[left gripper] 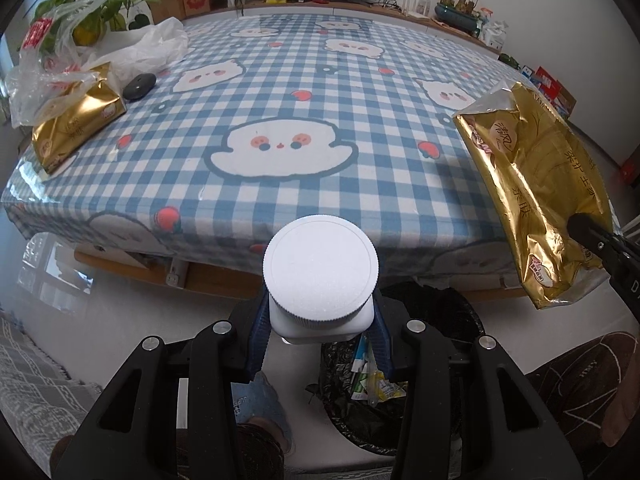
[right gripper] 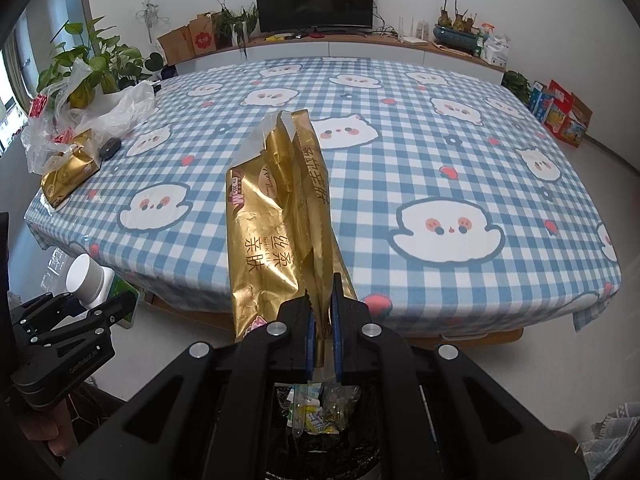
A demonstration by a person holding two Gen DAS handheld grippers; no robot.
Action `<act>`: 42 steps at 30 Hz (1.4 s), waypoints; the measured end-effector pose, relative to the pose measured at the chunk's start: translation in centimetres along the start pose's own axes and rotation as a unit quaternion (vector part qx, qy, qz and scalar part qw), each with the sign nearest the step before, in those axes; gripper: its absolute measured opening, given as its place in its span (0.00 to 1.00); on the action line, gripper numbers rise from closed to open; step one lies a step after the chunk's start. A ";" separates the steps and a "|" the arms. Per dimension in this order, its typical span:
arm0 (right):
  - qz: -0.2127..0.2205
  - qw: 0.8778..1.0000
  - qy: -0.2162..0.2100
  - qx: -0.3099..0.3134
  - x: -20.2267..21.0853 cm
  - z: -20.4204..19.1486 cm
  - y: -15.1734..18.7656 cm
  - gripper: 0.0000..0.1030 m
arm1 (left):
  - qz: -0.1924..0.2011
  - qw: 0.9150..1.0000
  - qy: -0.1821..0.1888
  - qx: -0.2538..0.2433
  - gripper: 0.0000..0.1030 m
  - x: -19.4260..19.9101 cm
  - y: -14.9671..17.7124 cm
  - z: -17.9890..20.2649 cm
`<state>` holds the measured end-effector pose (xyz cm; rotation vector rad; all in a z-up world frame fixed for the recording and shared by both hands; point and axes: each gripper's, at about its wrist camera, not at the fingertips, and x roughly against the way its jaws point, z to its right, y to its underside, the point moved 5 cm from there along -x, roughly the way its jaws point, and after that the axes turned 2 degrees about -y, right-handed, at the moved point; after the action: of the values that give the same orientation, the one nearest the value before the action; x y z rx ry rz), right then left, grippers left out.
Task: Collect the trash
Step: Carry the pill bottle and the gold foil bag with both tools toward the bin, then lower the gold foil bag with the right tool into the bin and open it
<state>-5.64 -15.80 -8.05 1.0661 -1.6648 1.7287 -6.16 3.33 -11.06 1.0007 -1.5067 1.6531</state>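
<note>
Right wrist view shows the gold wrapper (right gripper: 276, 232), an empty tissue pack, standing up from the right claw (right gripper: 322, 316), whose two pads are pressed together on its lower edge. Directly under this claw is the trash bin (right gripper: 320, 420), lined with a black bag and already holding some small packets. In the left wrist view the white bottle (left gripper: 320, 272) with a wide ribbed cap sits between the pads of the left claw (left gripper: 320, 332), which pinches its body; the same bin (left gripper: 360, 392) is just below and a little to the right of this claw.

Beyond both claws lies the bed (right gripper: 400, 160) with a blue checked sheet. On its far left corner, well apart from the claws, there are another gold pack (left gripper: 76, 120), a thin plastic bag (left gripper: 120, 48) and a small dark disc (left gripper: 139, 86).

I judge that both items are now carried to the bin. The next move calls for holding each claw over the bin mouth and spreading it, the left one perhaps after shifting slightly right.
</note>
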 end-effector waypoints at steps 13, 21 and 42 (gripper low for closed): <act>-0.017 1.000 -0.001 0.014 1.2 -1.5 4.9 0.05 | -0.024 1.000 -0.009 0.004 0.41 0.1 4.9 -1.0; -0.025 0.999 0.000 0.024 1.3 -2.0 6.8 0.05 | -0.034 0.999 -0.026 0.014 0.41 -0.8 6.5 -1.5; -0.060 0.998 0.016 0.032 0.4 -2.7 12.2 0.04 | -0.047 0.998 -0.044 -0.006 0.41 -2.6 9.3 -0.6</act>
<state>-16.18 -14.64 -14.63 1.1382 -1.5036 1.7225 -13.14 3.05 -17.78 1.1329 -1.5007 1.5523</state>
